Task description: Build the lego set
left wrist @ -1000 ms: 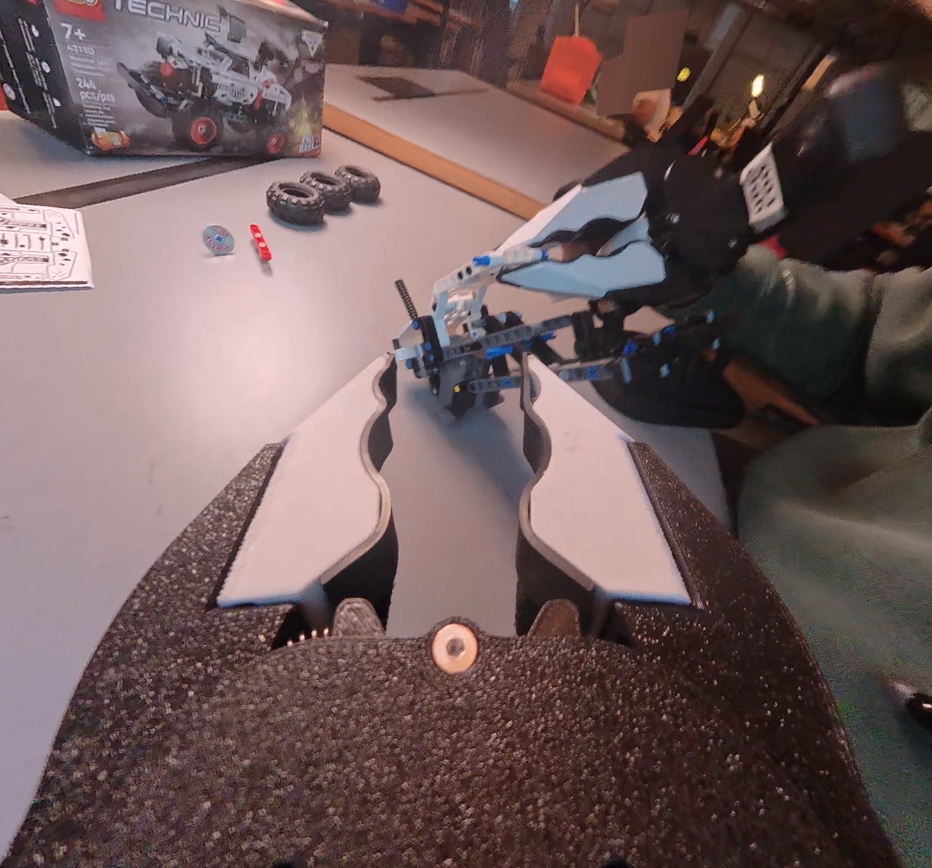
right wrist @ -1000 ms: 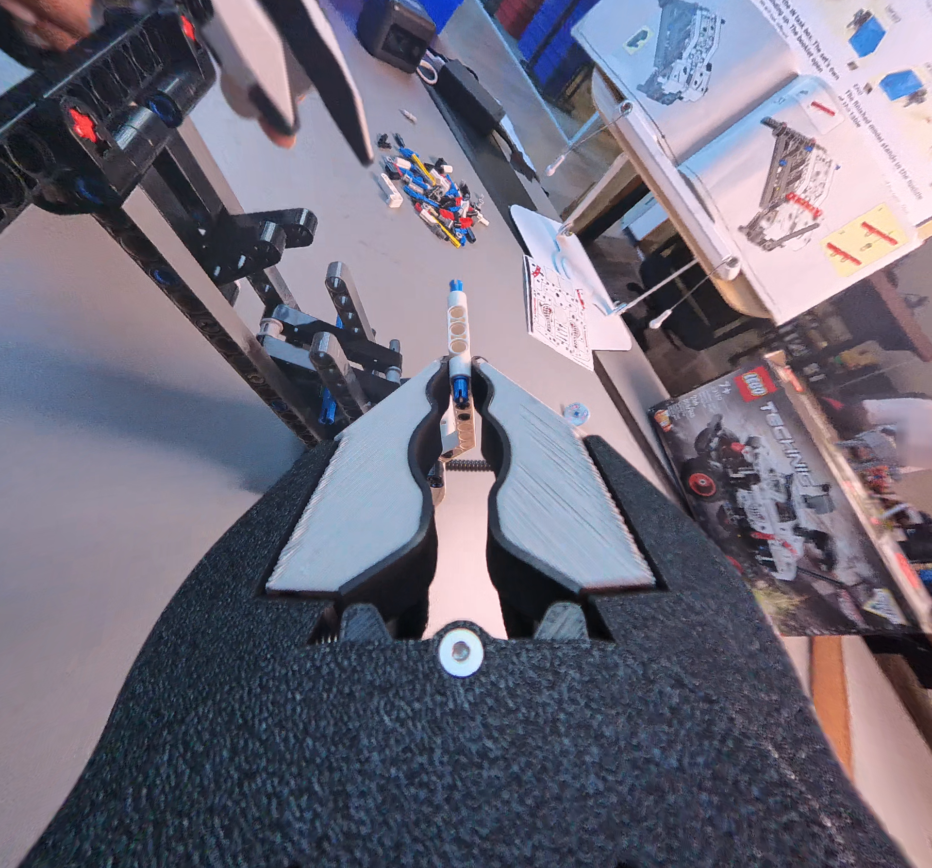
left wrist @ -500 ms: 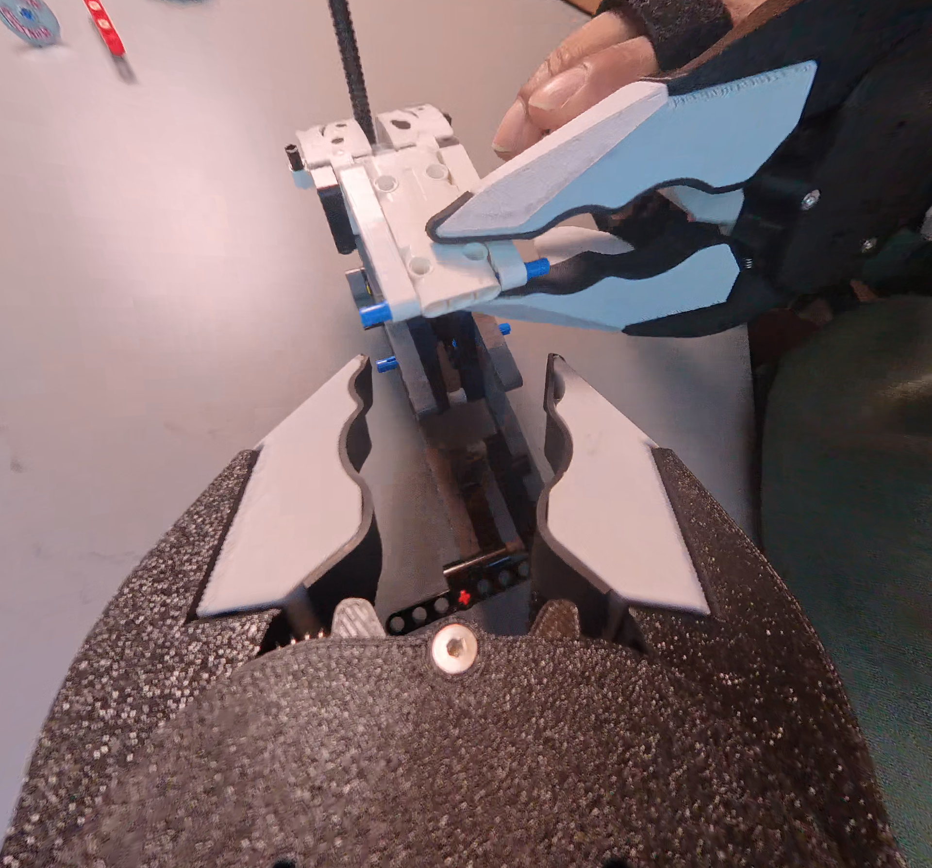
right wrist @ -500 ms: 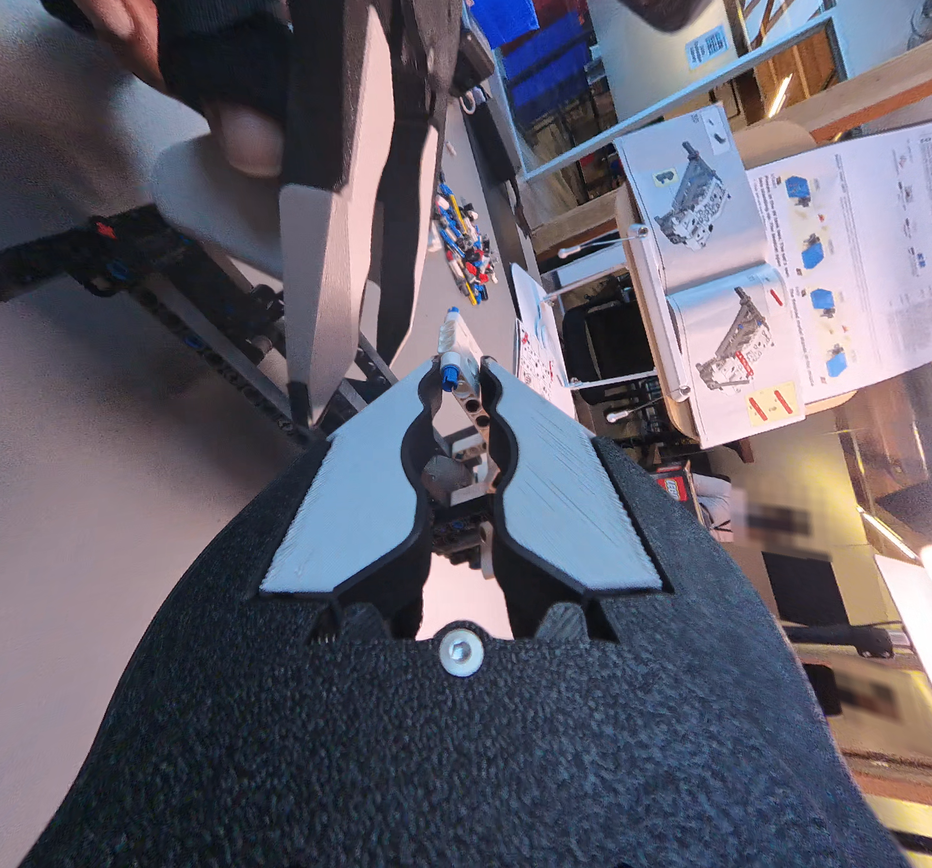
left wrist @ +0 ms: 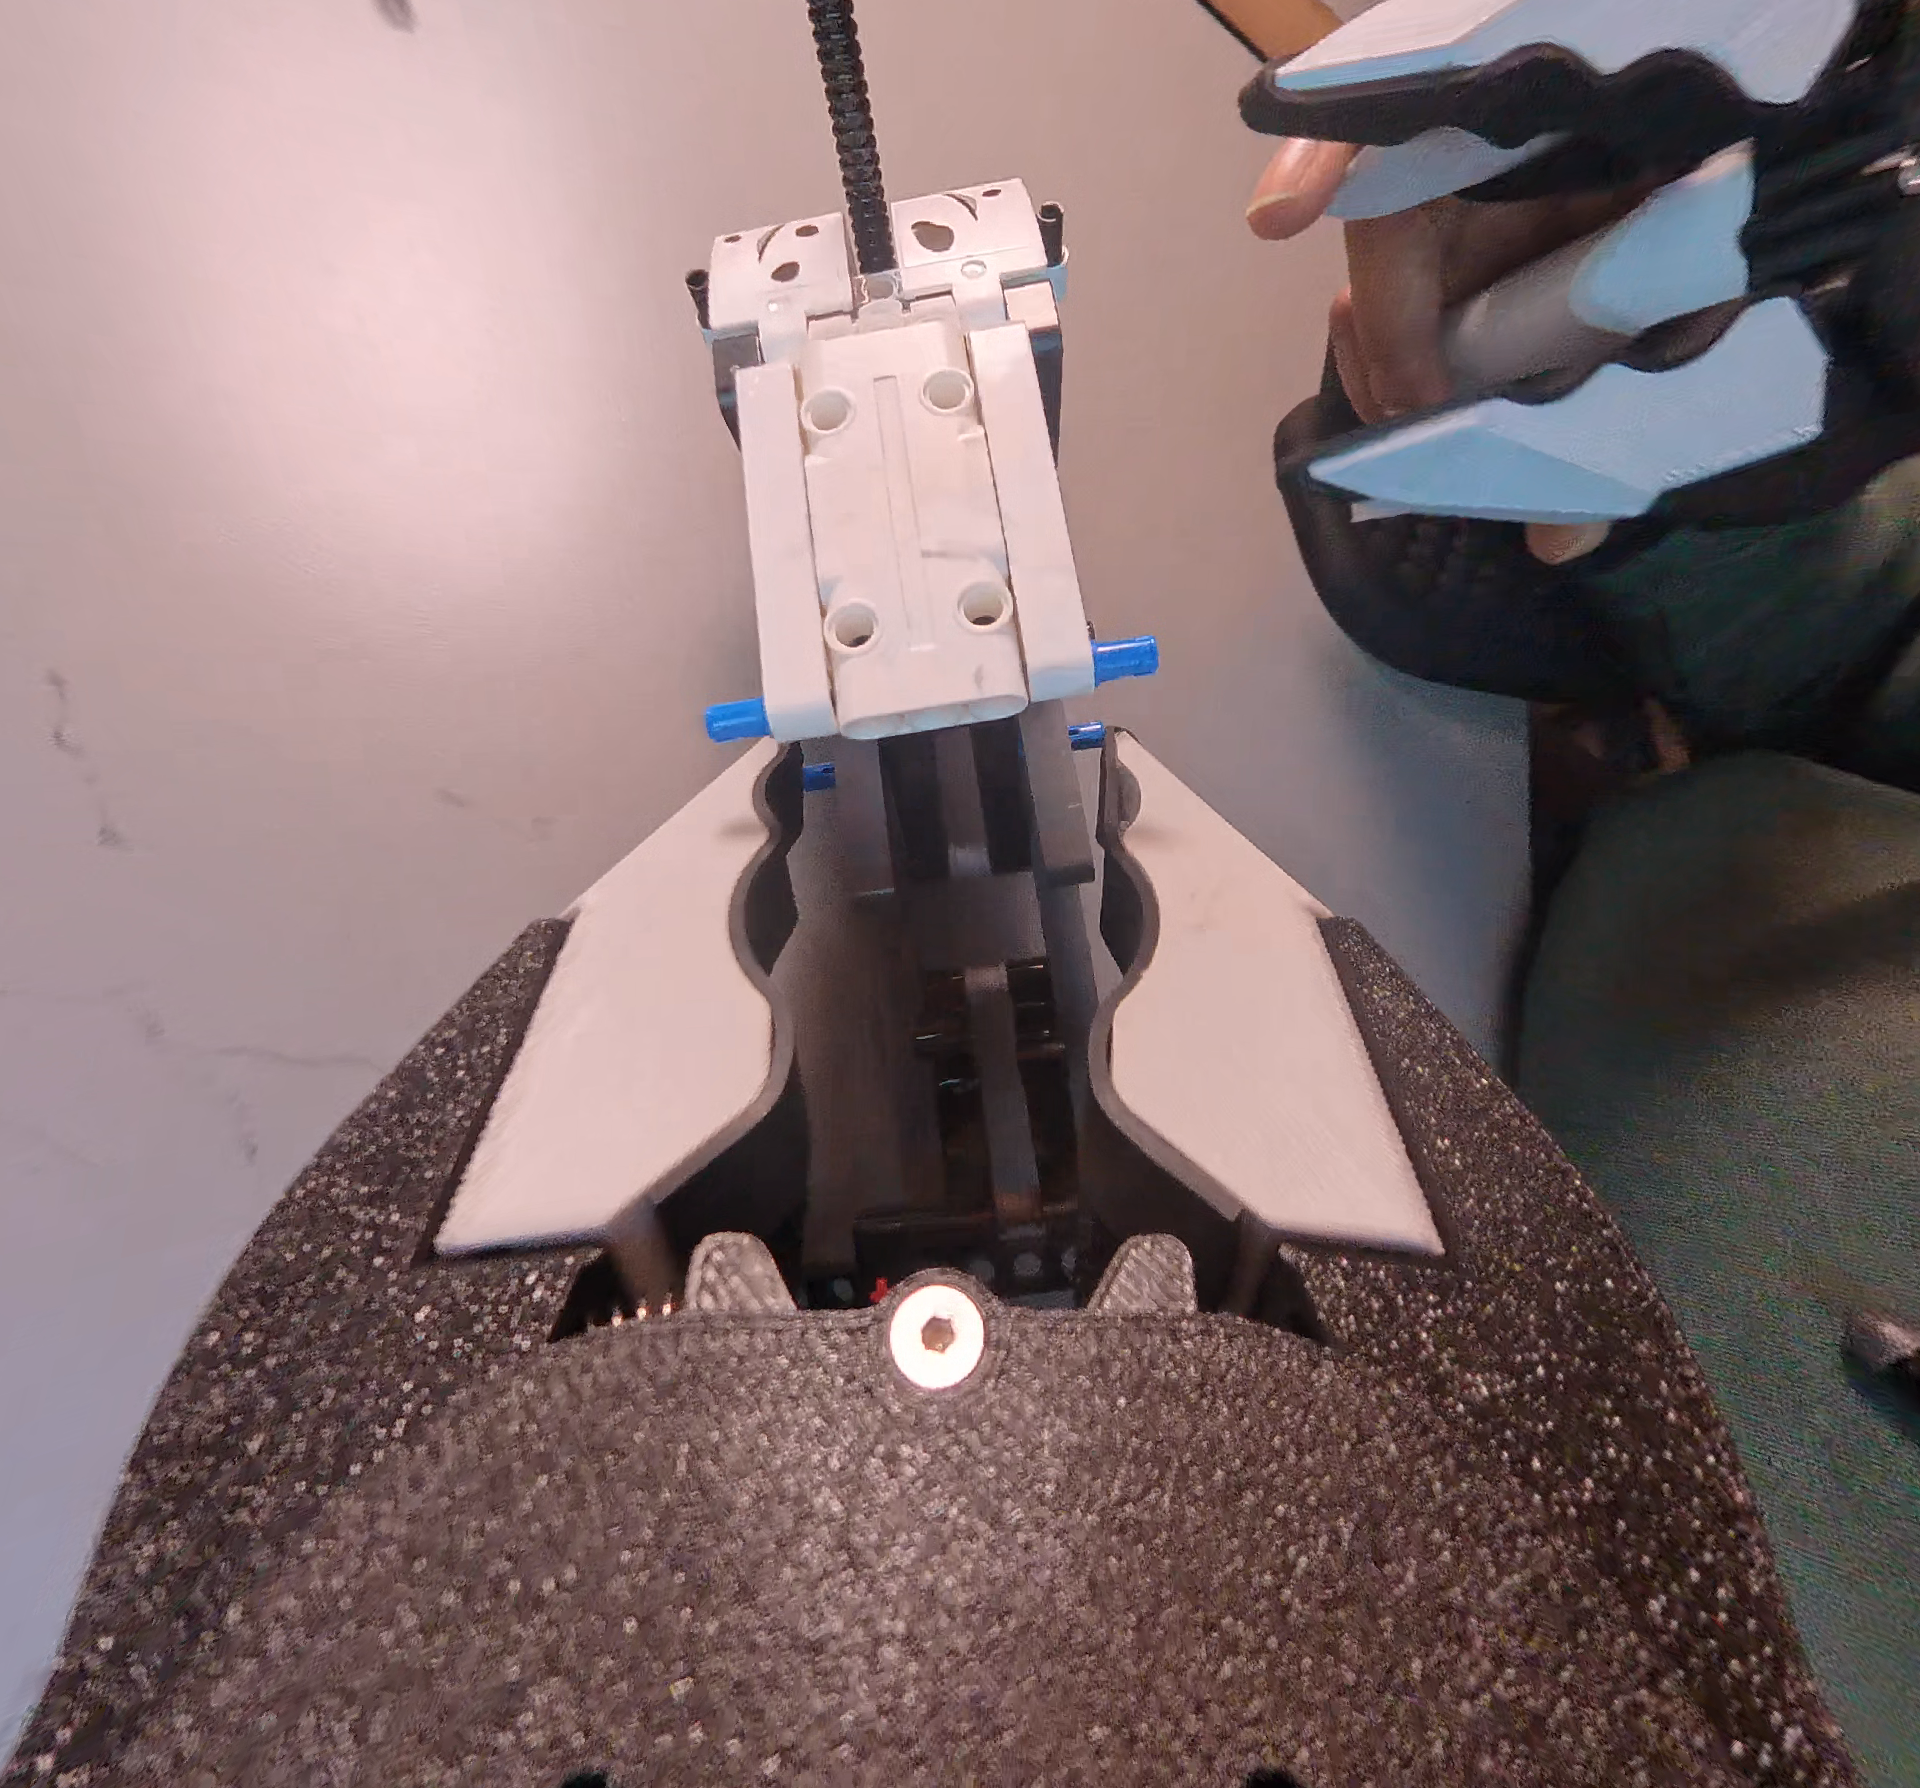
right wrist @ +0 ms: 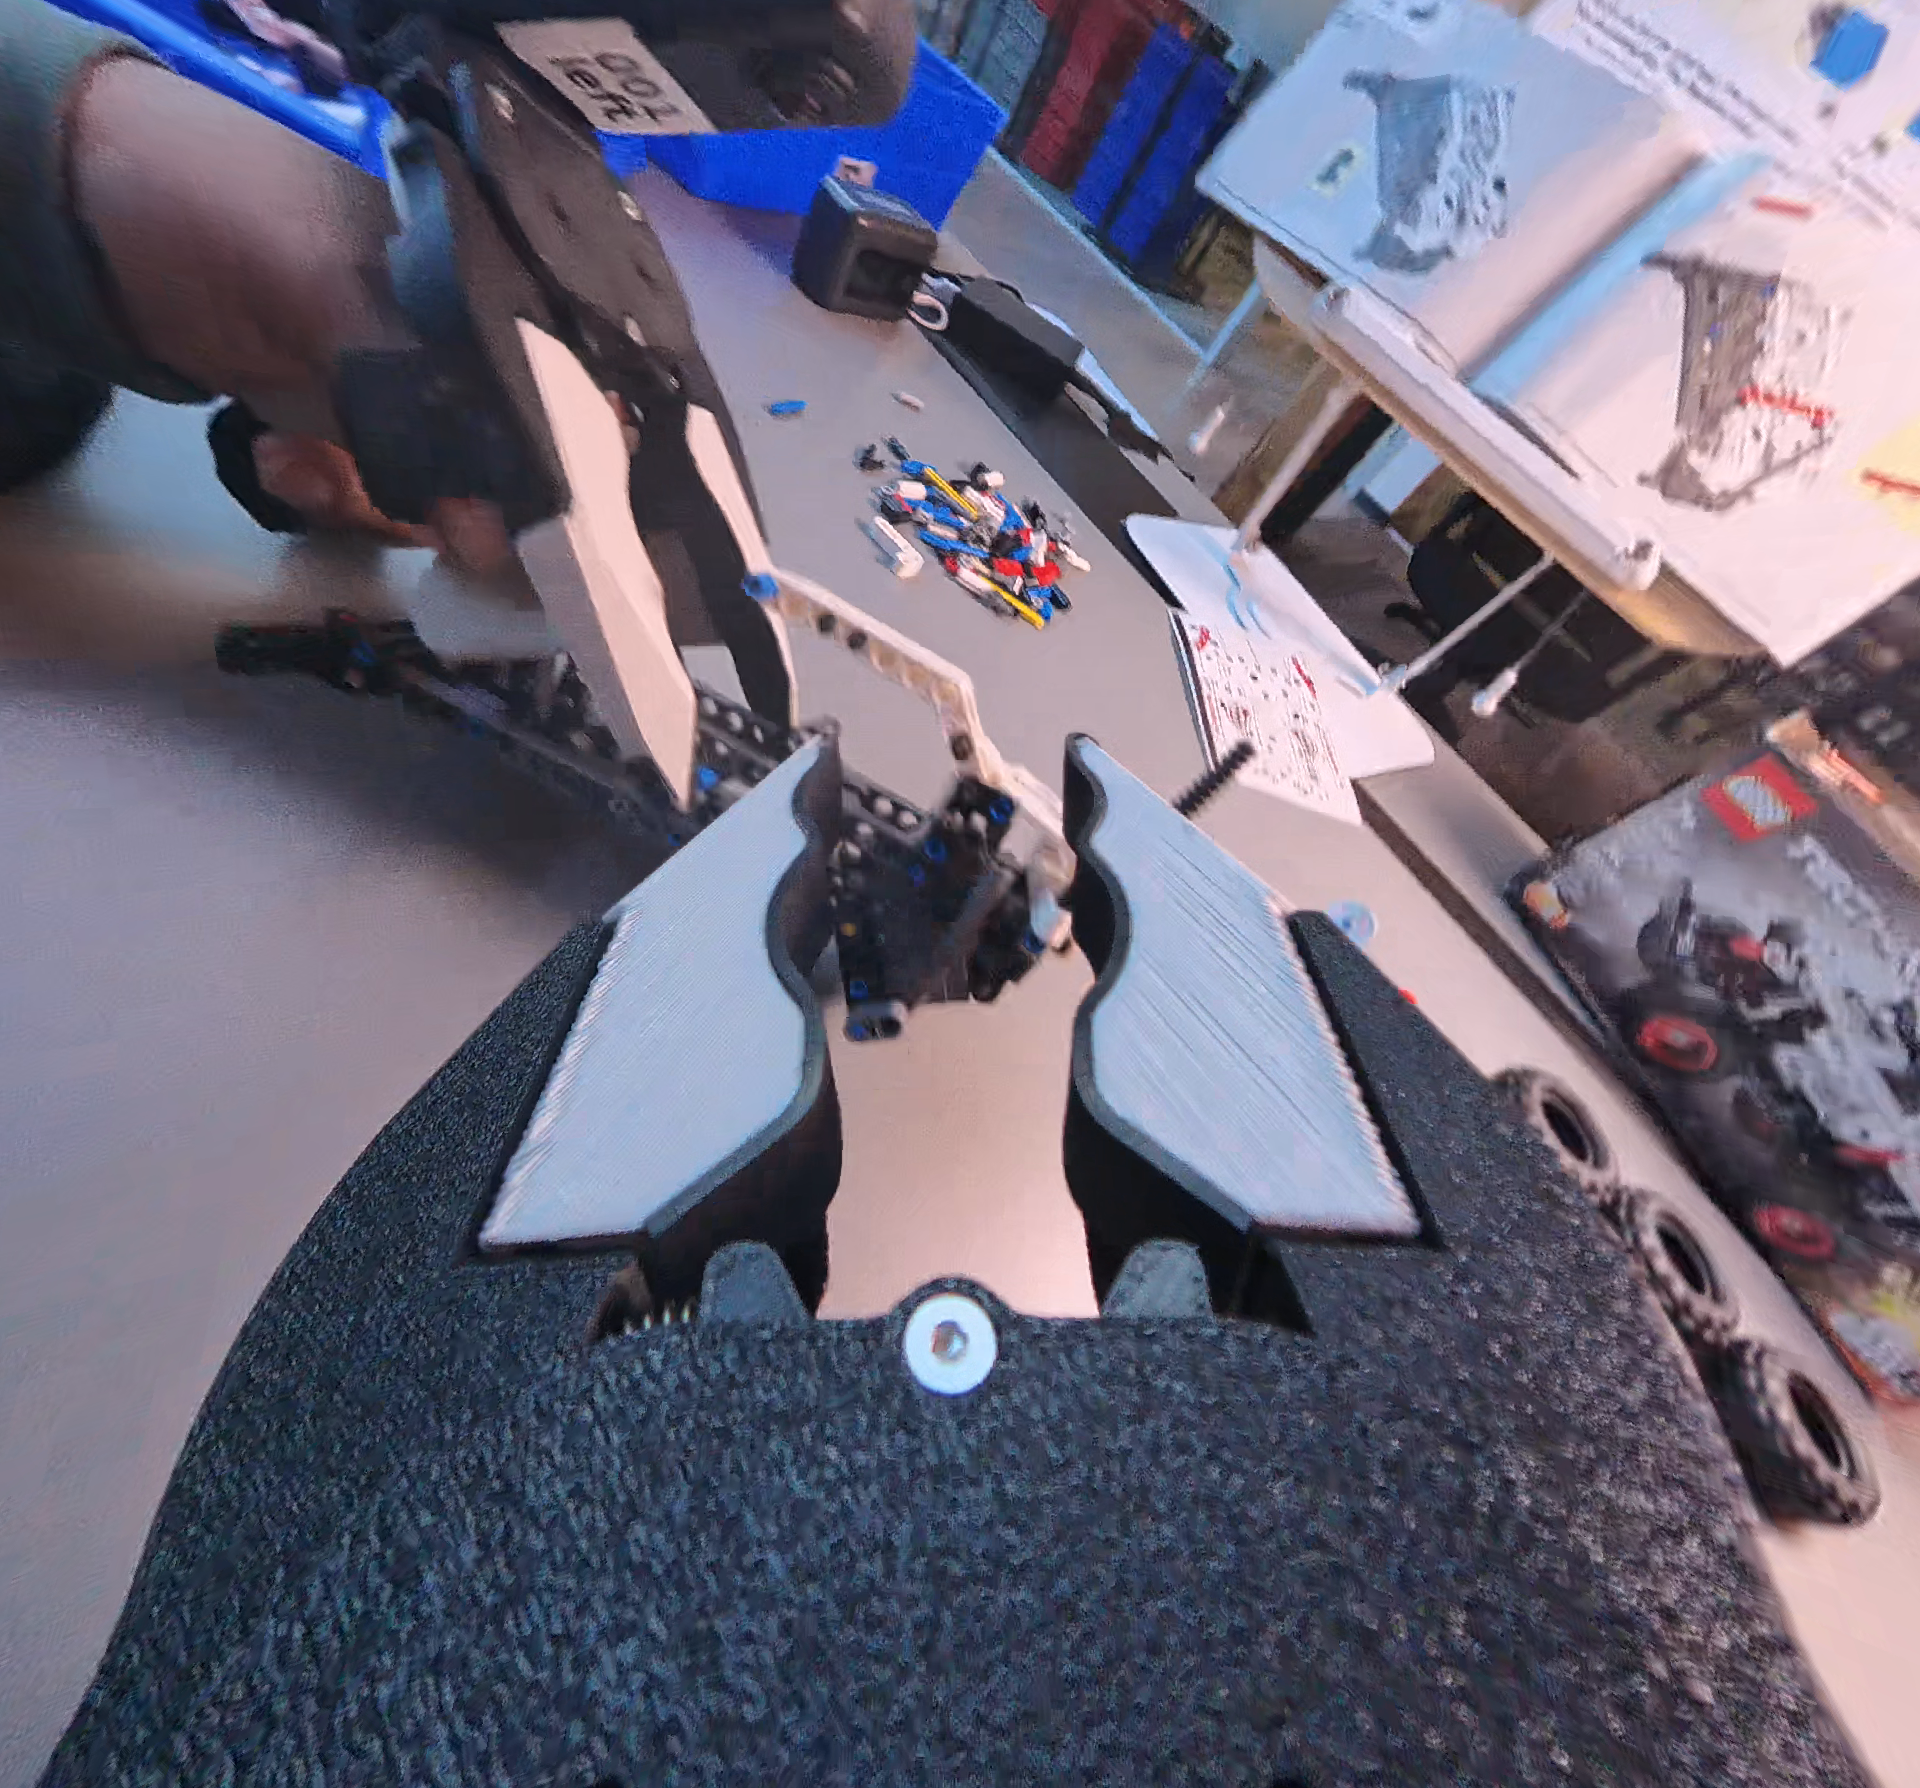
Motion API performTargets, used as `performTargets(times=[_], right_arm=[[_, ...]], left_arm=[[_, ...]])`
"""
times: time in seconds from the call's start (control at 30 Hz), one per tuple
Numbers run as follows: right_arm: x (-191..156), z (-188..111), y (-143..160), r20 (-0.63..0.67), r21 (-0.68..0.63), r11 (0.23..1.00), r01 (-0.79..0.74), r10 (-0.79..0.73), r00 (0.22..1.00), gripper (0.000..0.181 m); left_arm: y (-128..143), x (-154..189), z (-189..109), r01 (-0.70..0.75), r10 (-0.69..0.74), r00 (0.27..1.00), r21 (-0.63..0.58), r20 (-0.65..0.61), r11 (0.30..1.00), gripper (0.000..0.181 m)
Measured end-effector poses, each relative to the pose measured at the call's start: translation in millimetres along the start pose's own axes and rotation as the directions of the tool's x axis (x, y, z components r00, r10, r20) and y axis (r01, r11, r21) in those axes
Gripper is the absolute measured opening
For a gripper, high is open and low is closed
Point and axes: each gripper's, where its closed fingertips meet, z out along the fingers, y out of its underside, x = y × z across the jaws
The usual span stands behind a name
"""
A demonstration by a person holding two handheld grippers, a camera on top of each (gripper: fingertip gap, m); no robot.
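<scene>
The lego model (left wrist: 904, 533) lies on the grey table (left wrist: 312, 491), with a white panel on top, blue pins at its sides and a black ribbed rod (left wrist: 831, 76) pointing away. My left gripper (left wrist: 948, 762) straddles the model's dark chassis, its fingers pressed against both sides. My right gripper (left wrist: 1283, 284) hangs open and empty to the upper right, apart from the model. In the right wrist view the right gripper (right wrist: 951, 772) is open just short of the model's dark end (right wrist: 914, 917). The left gripper (right wrist: 727, 751) clamps the chassis behind a white bent beam (right wrist: 914, 668).
A pile of small loose parts (right wrist: 966, 533) lies farther along the table. A sticker sheet (right wrist: 1268, 720), three black tyres (right wrist: 1683, 1271) and the set's box (right wrist: 1766, 959) lie to the right. An open instruction booklet (right wrist: 1558, 211) stands on a holder. A blue bin (right wrist: 831, 149) stands behind.
My right gripper has let go of the white beam, opened and drawn back from the model. My left gripper has slid further along the chassis and narrowed onto it.
</scene>
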Motion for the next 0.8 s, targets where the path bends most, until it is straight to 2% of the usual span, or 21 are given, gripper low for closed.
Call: performTargets(times=[0.13,0.3,0.37,0.57,0.7,0.8], right_arm=[[13,-5,19,0.001,-0.003,0.993,-0.116,0.116,0.993,0.037],[8,7,30,0.017,-0.050,0.992,-0.114,0.115,0.993,0.021],[4,13,32,0.028,-0.073,0.987,-0.142,0.144,0.989,0.020],[5,31,35,-0.016,-0.114,0.960,-0.254,0.254,0.967,0.020],[9,34,35,-0.034,-0.085,0.946,-0.314,0.312,0.950,0.009],[11,36,38,-0.036,-0.075,0.942,-0.326,0.324,0.945,0.009]], left_arm=[[-3,-1,-3,0.083,-0.082,0.992,0.002,-0.092,0.997,0.057],[-4,-3,-4,0.132,-0.131,0.983,0.001,-0.132,0.991,0.057],[-4,-2,-4,0.141,-0.139,0.982,0.006,-0.126,0.990,0.057],[-9,2,1,0.132,-0.129,0.990,0.061,-0.051,0.989,0.057],[-7,-1,4,0.043,-0.048,0.996,0.070,0.072,0.997,0.057],[-9,-6,4,-0.032,0.018,0.986,0.084,0.168,0.996,0.057]])
